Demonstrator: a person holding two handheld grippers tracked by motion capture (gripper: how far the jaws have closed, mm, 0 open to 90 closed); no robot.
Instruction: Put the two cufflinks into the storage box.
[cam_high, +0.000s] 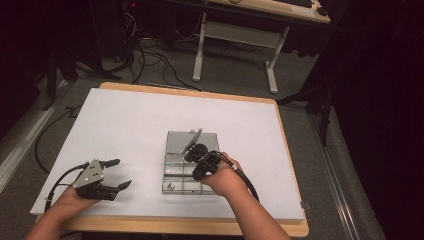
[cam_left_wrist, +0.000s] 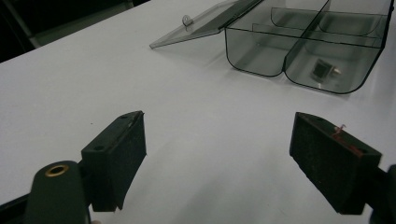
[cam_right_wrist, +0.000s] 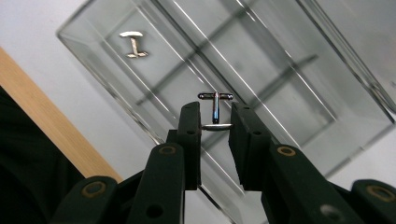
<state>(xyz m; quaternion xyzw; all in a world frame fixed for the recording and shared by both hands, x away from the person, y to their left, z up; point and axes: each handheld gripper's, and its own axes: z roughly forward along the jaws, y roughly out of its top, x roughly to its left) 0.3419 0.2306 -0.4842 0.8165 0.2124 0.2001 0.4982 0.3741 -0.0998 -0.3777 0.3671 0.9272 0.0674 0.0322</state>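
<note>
A clear plastic box (cam_high: 172, 172) with several compartments lies open on the white table, its lid (cam_left_wrist: 201, 25) folded back flat. My right gripper (cam_right_wrist: 215, 121) hangs over the box (cam_right_wrist: 289, 93), shut on a silver cufflink (cam_right_wrist: 215, 109) whose toggle bar sticks out past the jaws. Another cufflink (cam_right_wrist: 132, 44) lies in a corner compartment, which in the high view is the near left corner, the cufflink (cam_high: 171, 186) a small dark speck. The same piece shows through the box wall (cam_left_wrist: 322, 71). My left gripper (cam_high: 121, 173) rests open on the table, left of the box, nothing between its fingers (cam_left_wrist: 119, 149).
The white board (cam_high: 125, 120) covers a wooden table whose edge (cam_high: 200, 227) runs along the front. Beyond the table stand a white desk frame (cam_high: 235, 45) and loose cables (cam_high: 150, 55) on the floor.
</note>
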